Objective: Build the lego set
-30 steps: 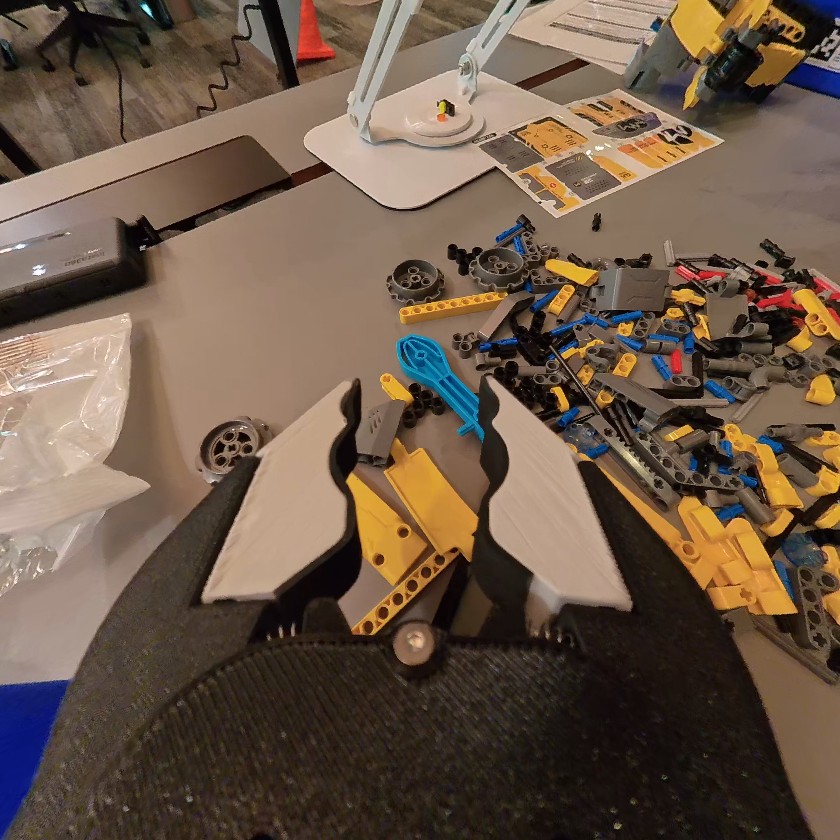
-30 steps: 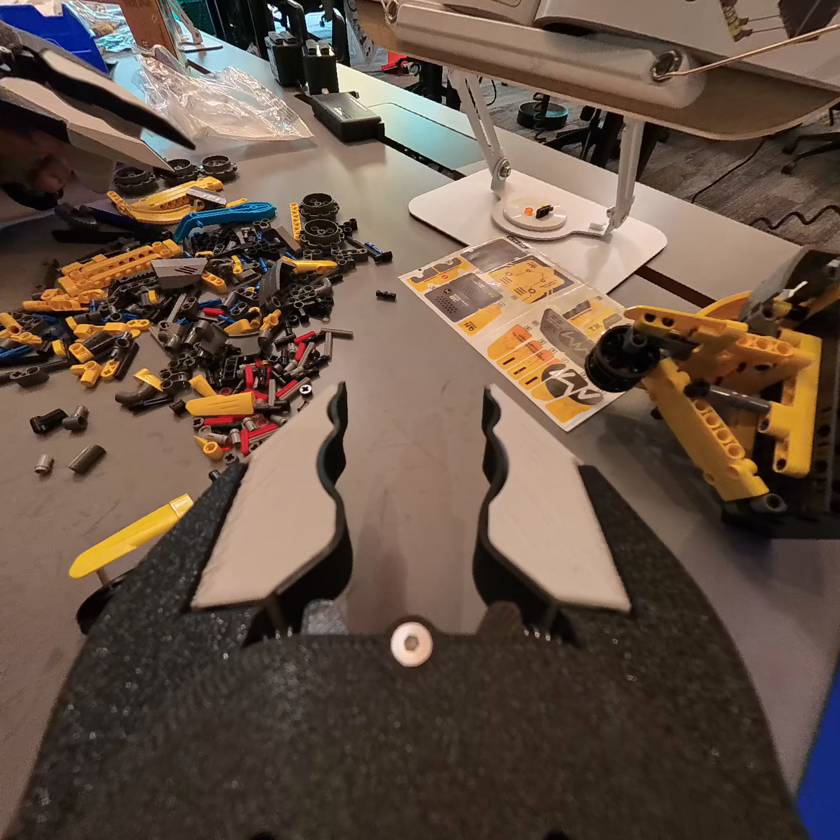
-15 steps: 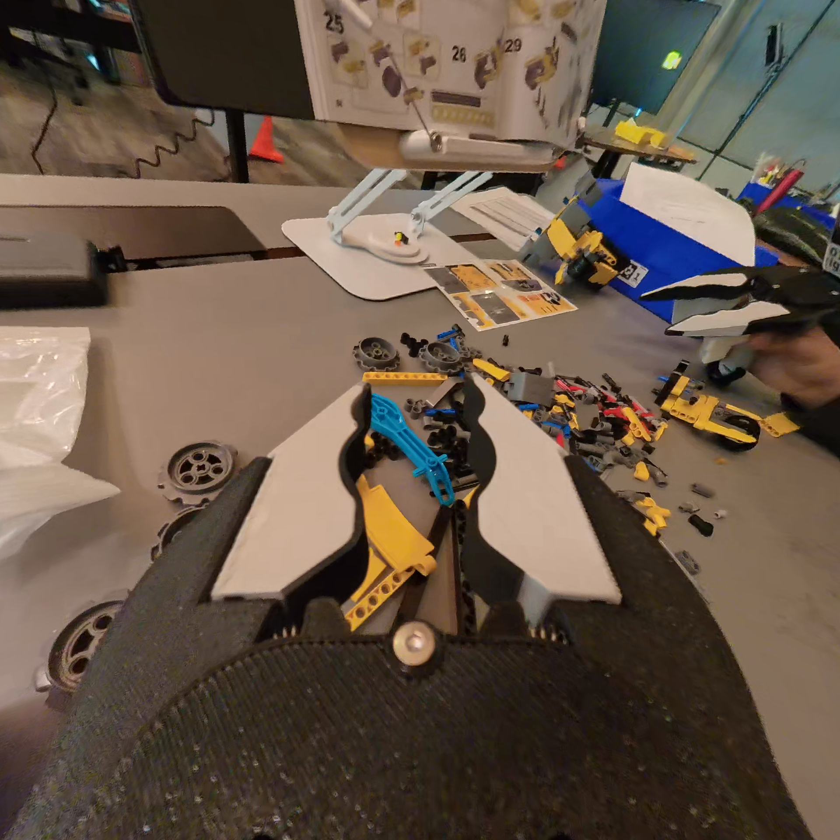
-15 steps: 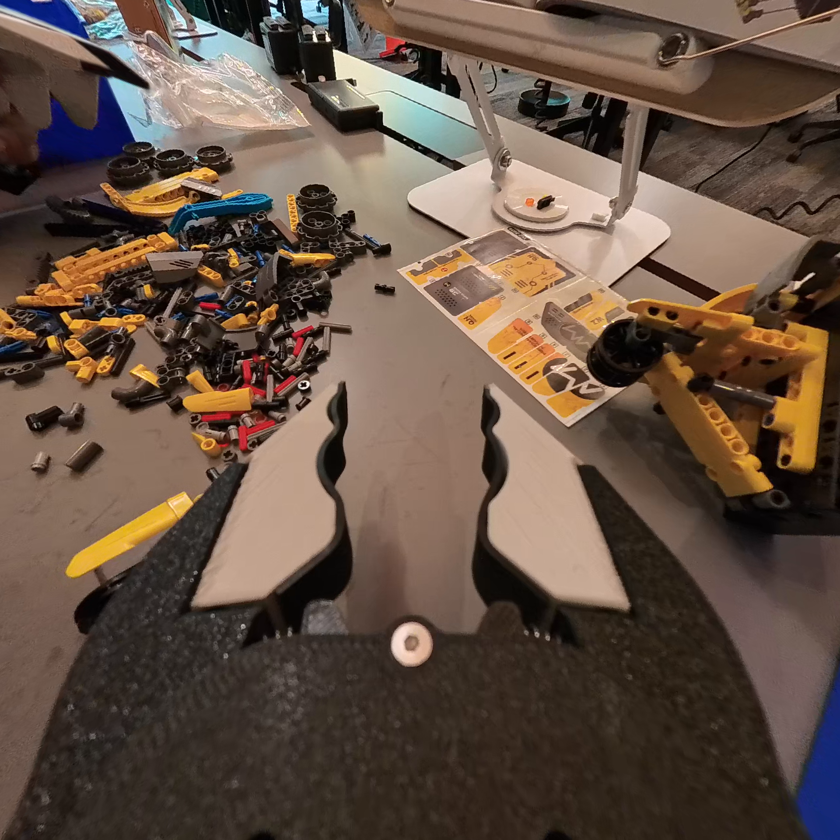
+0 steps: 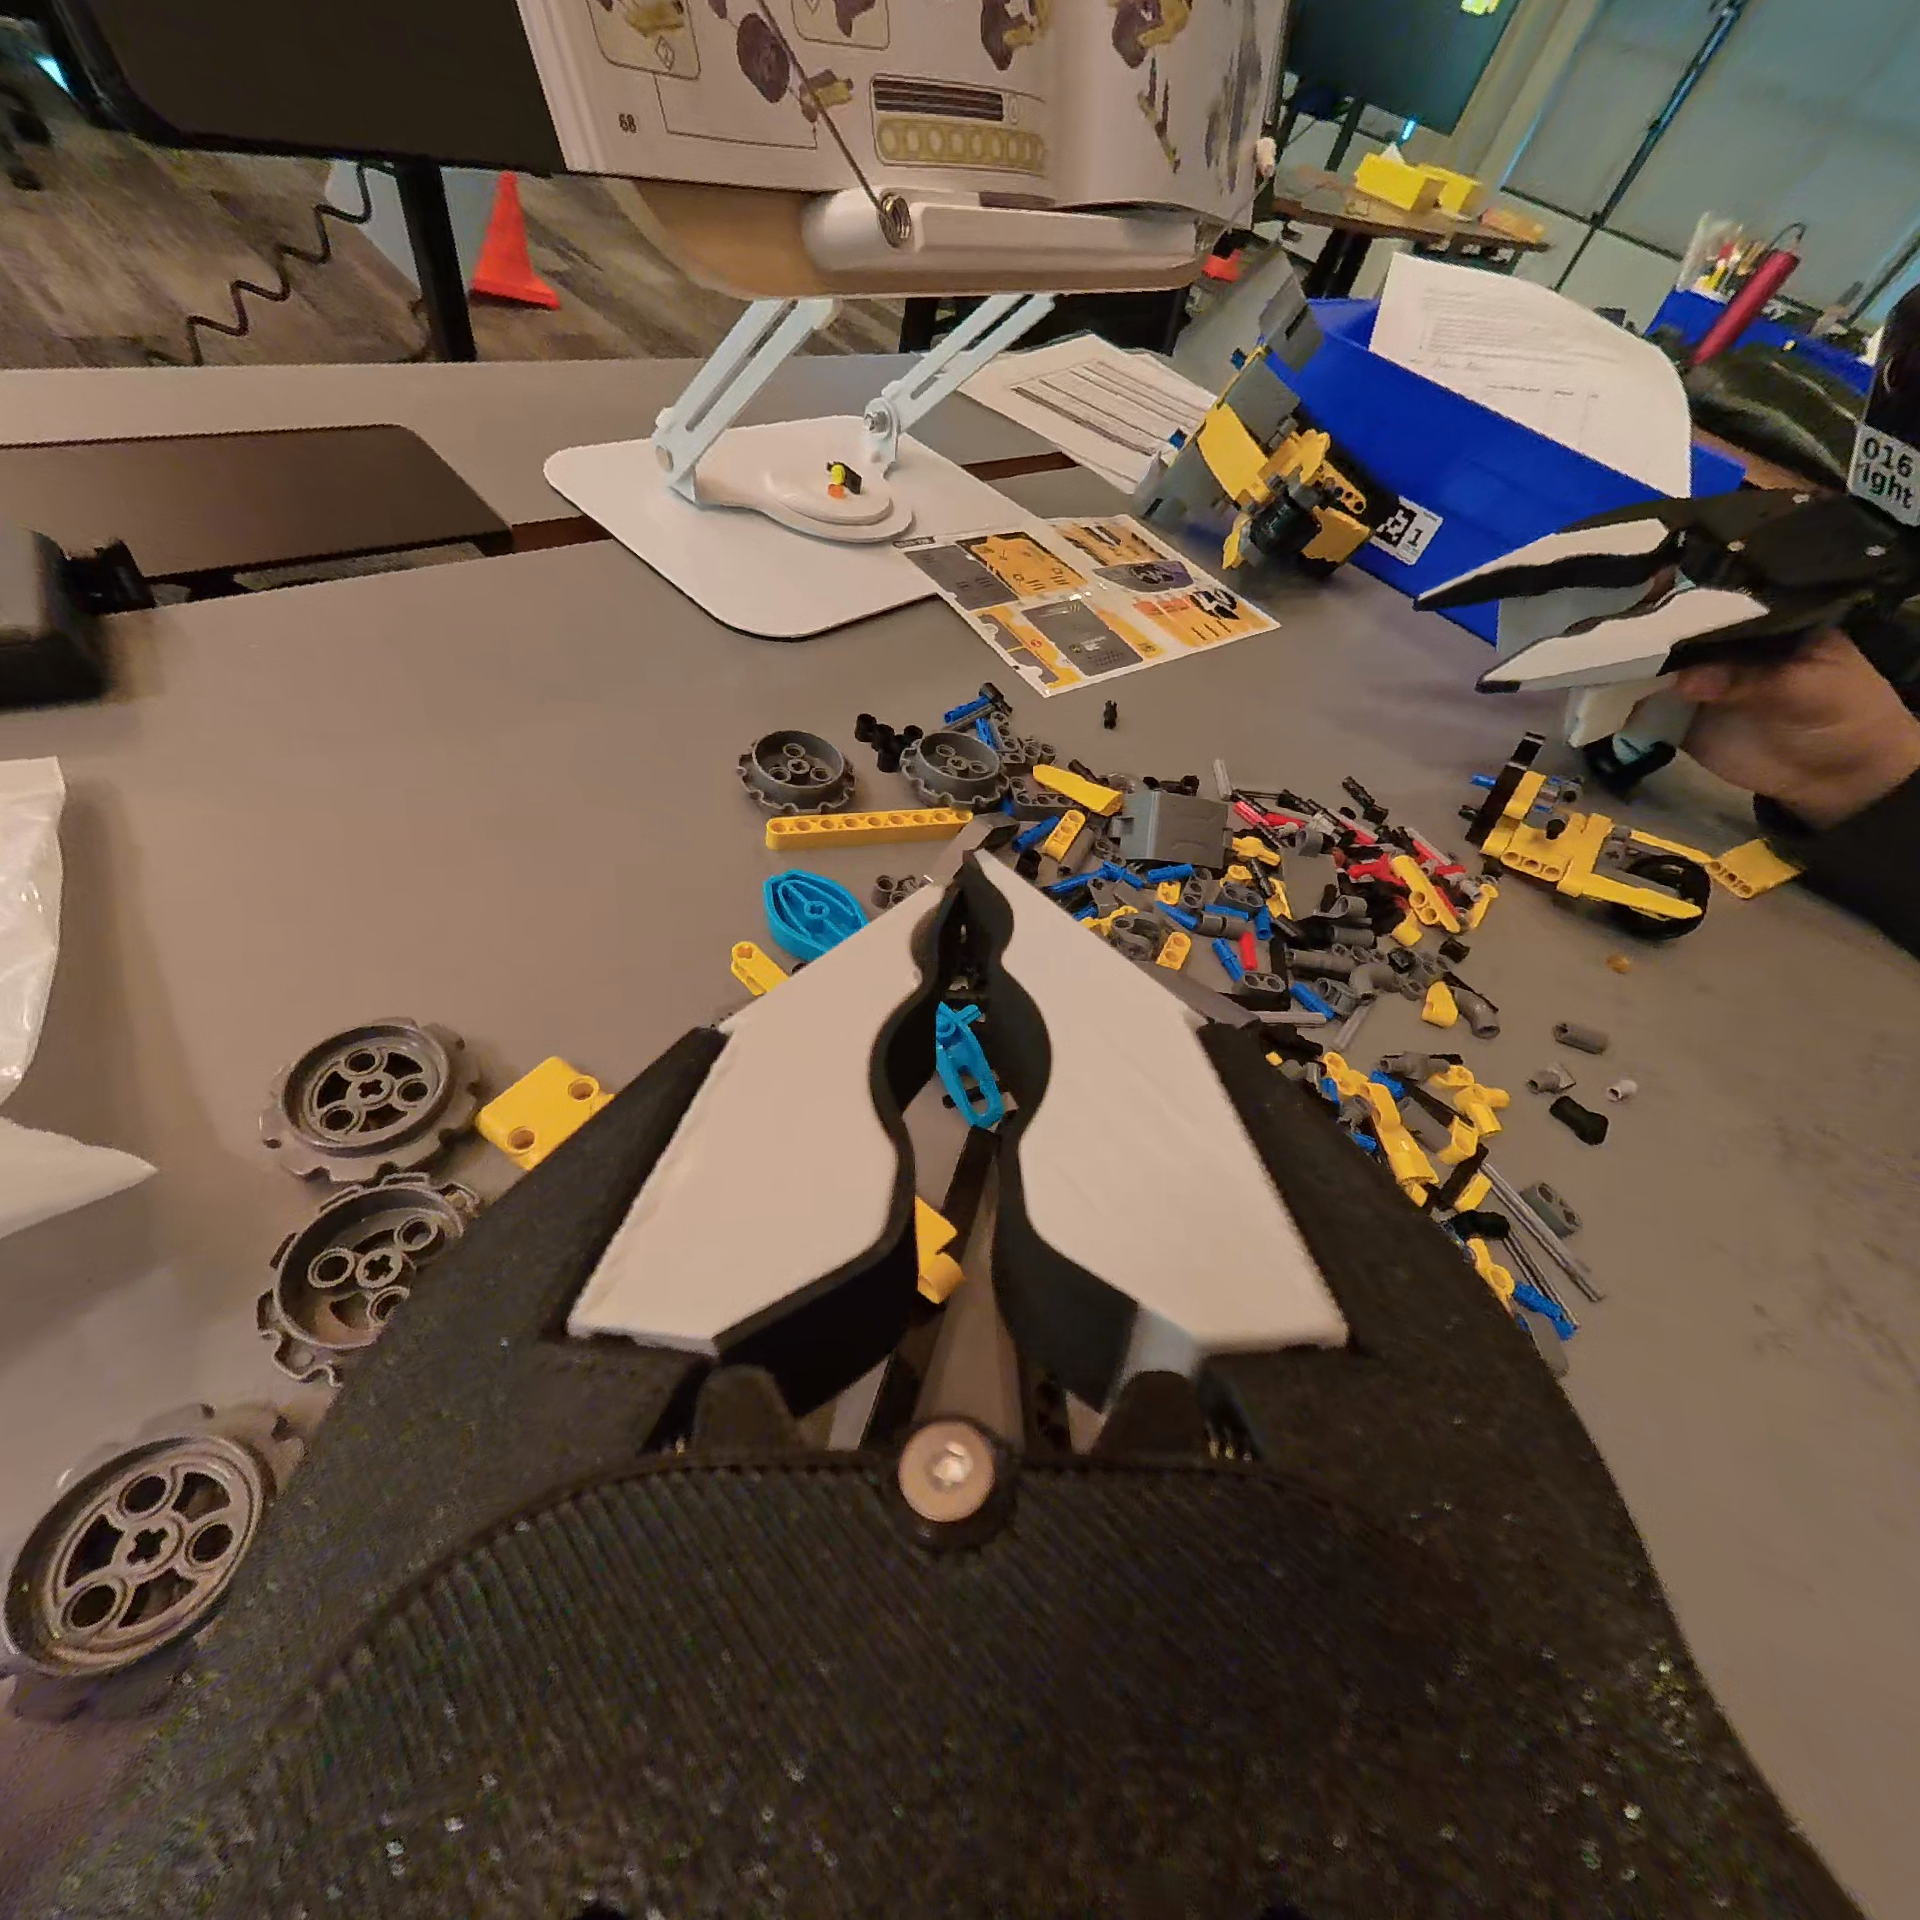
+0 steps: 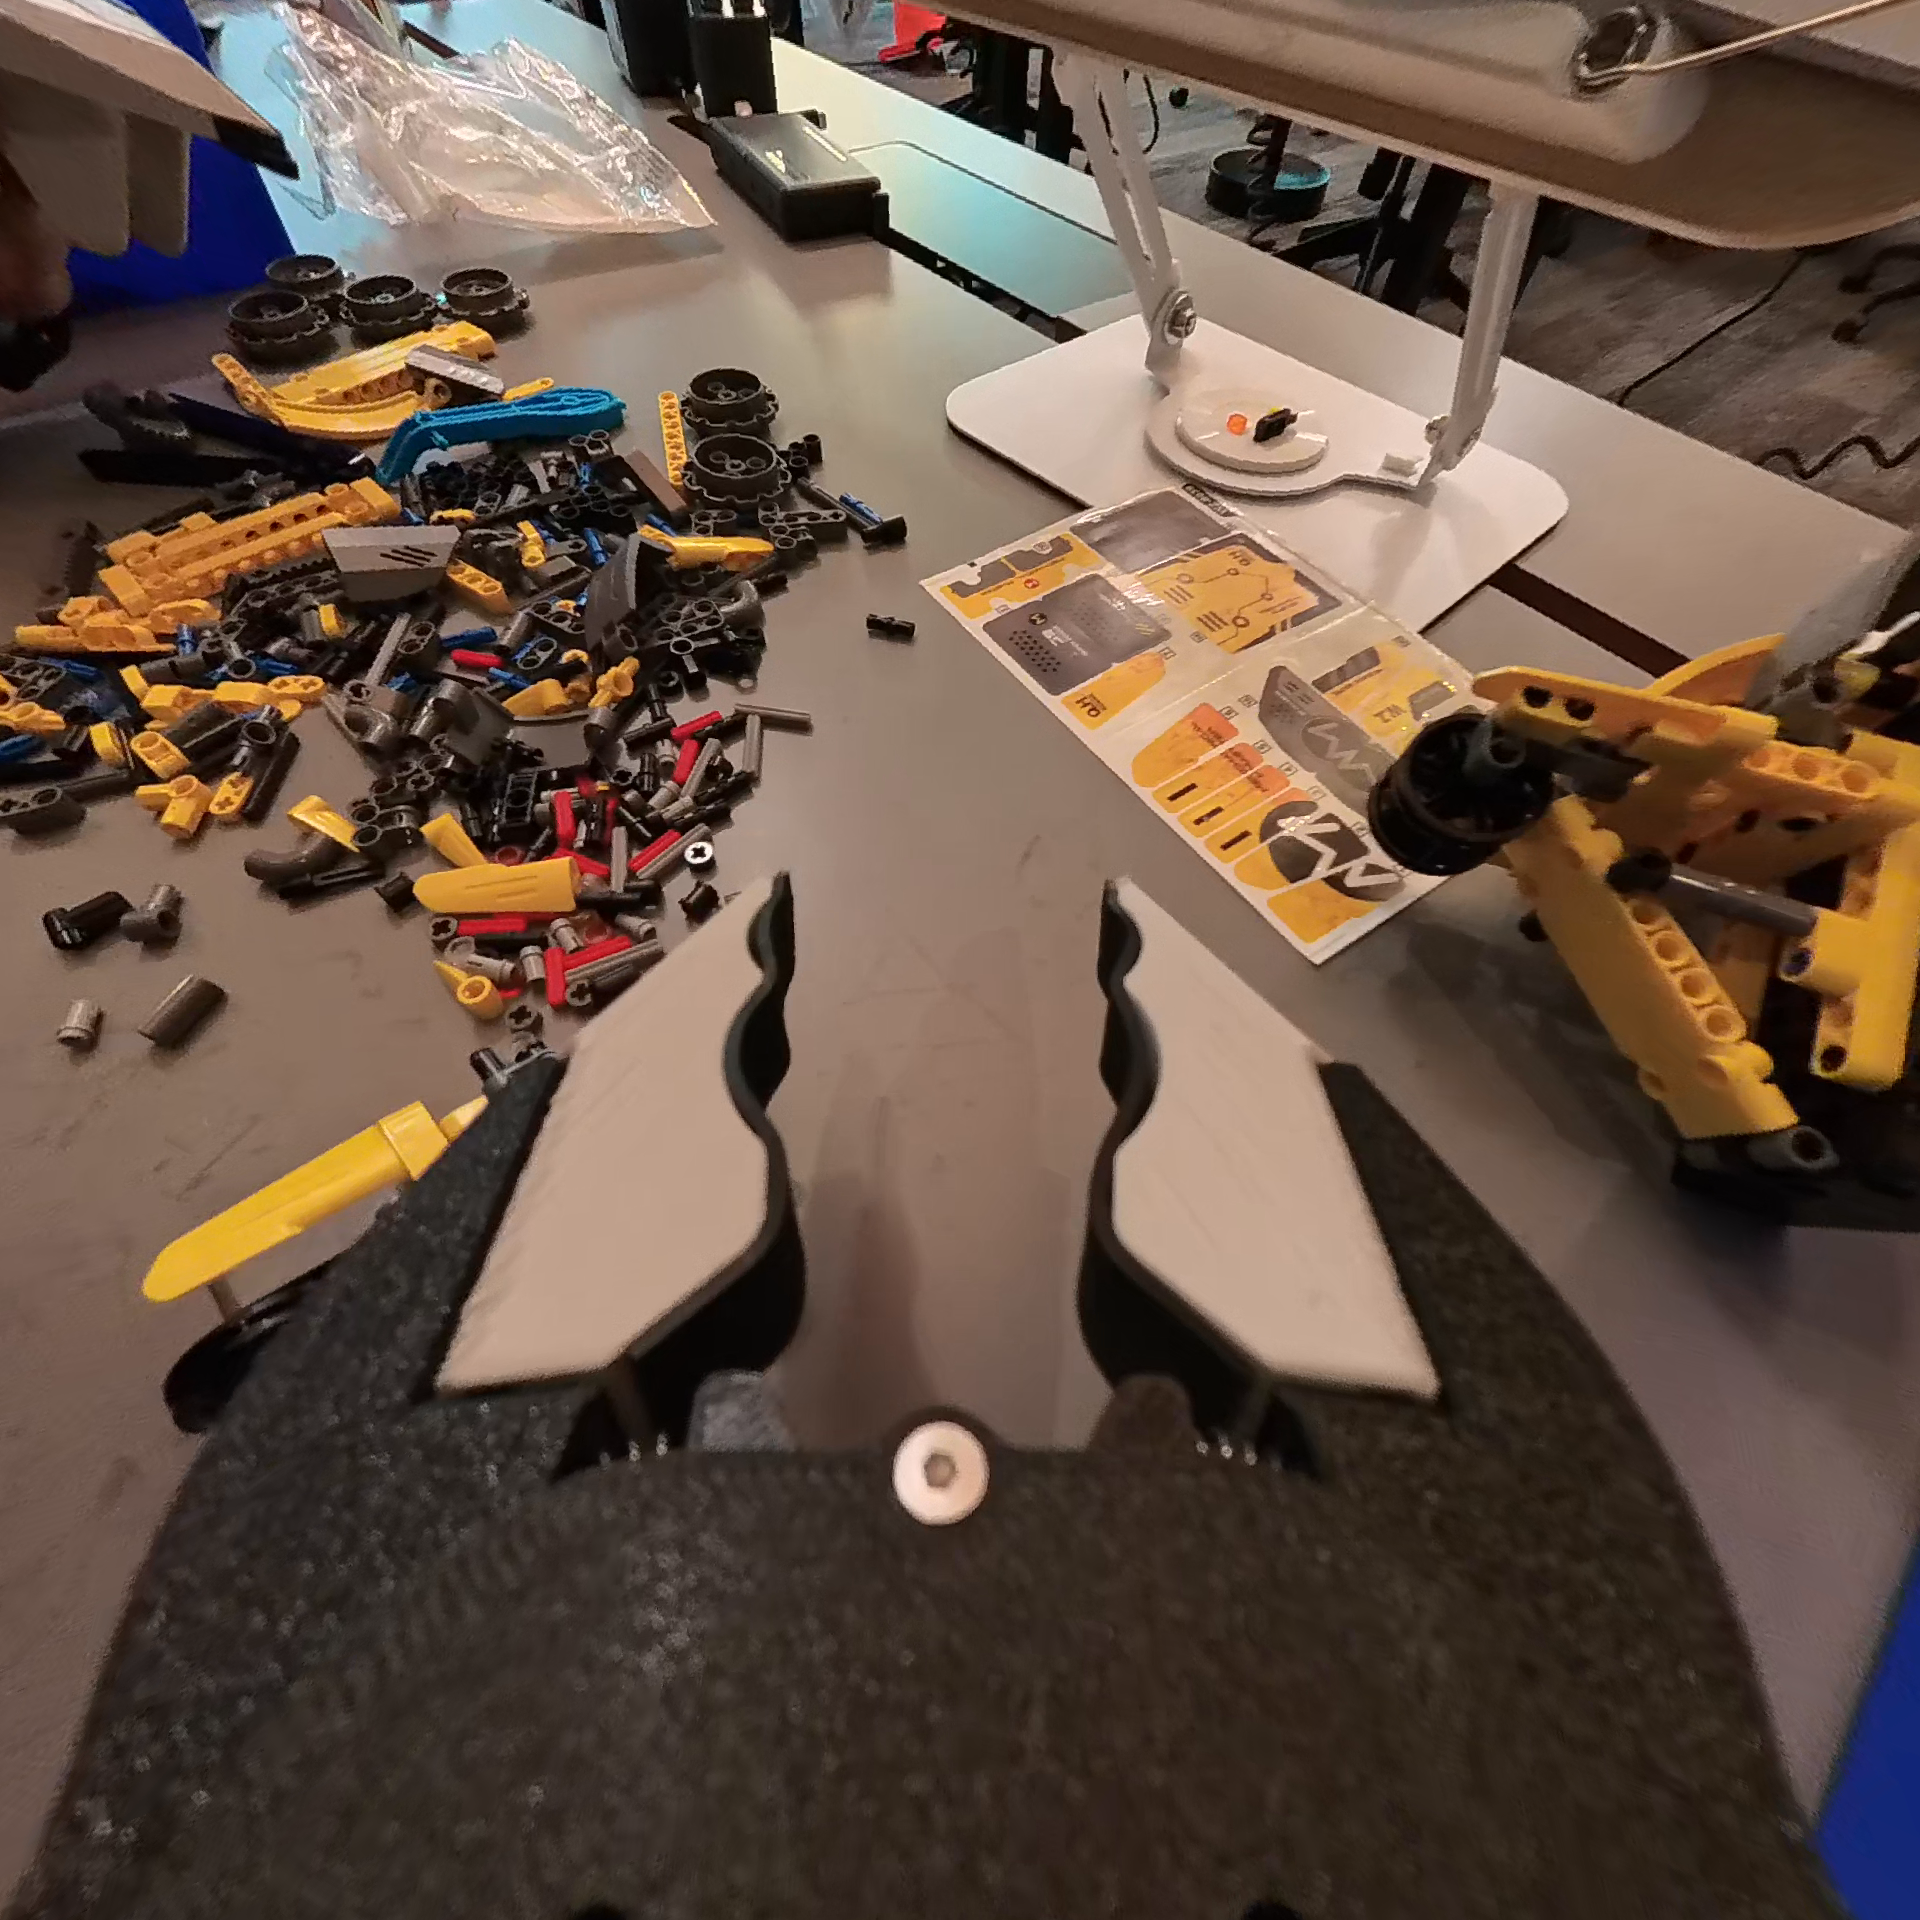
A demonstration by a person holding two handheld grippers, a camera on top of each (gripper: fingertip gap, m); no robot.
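My left gripper (image 5: 966, 878) is shut, its tips meeting above a pile of small yellow, black, blue and red building pieces (image 5: 1247, 914). I see nothing held between its fingers. A blue tool piece (image 5: 810, 914) lies on the table under it. In the right wrist view the left gripper (image 6: 156, 94) hangs high over the pile's far side (image 6: 416, 675). My right gripper (image 6: 945, 894) is open and empty over bare grey table. A partly built yellow model (image 6: 1714, 883) stands to its right, and a sticker sheet (image 6: 1195, 675) lies ahead.
Three grey wheels (image 5: 364, 1091) lie at the left. A small yellow assembly with a black wheel (image 5: 1590, 862) sits below the right gripper (image 5: 1455, 639). A white stand (image 6: 1247, 468) holds a booklet. A blue bin (image 5: 1455, 468), a plastic bag (image 6: 488, 135) and a black box (image 6: 800, 177) stand behind. Left tips to right tips: about 35 cm.
My left gripper has closed from open and pulled back and up from the pile, tilting up. The right gripper has stayed open and nearly still.
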